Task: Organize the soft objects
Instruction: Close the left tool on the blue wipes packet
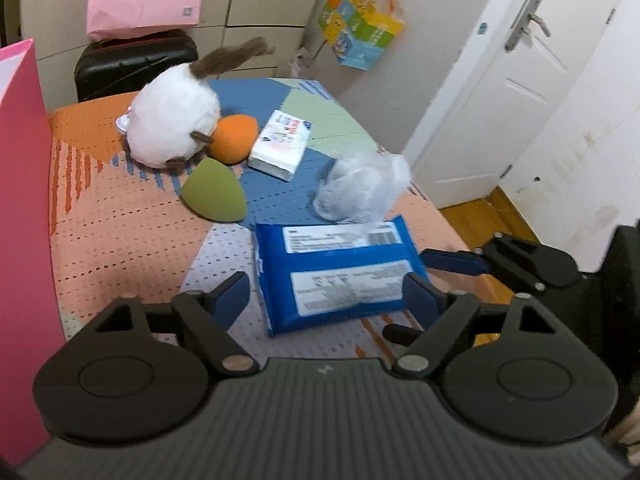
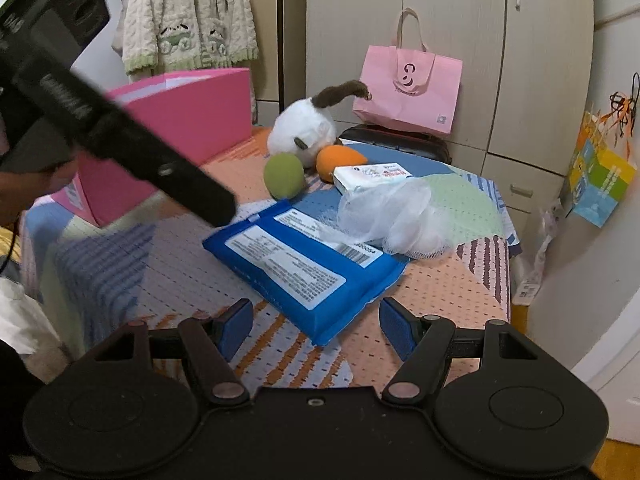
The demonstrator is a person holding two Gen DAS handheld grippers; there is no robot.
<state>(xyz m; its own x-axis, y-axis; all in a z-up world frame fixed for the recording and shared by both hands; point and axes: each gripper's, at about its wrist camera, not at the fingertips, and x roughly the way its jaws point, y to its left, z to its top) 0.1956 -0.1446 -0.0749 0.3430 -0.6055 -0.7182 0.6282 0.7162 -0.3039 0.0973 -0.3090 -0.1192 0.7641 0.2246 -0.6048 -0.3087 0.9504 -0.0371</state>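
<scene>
both tongs hang over the patterned cloth [image 1: 120,224] with their blue pads spread and nothing pinched. left gripper [image 1: 332,300] stands wide, its two pads flanking the near end of the blue wipes pack [image 1: 336,276]; whether either pad touches the wrapper cannot be told. right gripper [image 2: 316,330] is also parted, the near corner of the blue wipes pack [image 2: 304,260] lying between its pads at 12 o'clock, with a gap showing on both sides. in the left view the right gripper's blue finger [image 1: 456,260] pokes in at 3 o'clock of the pack, just beside its edge. in the right view the left gripper's black body crosses from 10 o'clock toward the pack's far end. outward, a white mesh puff [image 2: 396,220] rests on the pack's far edge at 1 o'clock. beyond it lies a small white tissue pack [image 2: 372,176], and at 11 o'clock of that sit a green sponge [image 2: 284,176] and an orange sponge [image 2: 338,160], both close against a white plush toy [image 2: 304,130] with a brown tail. a pink box [image 2: 192,116] stands open at 10 o'clock, and a pink paper bag [image 2: 408,88] sits on a black case [image 2: 400,142] at the far end.
</scene>
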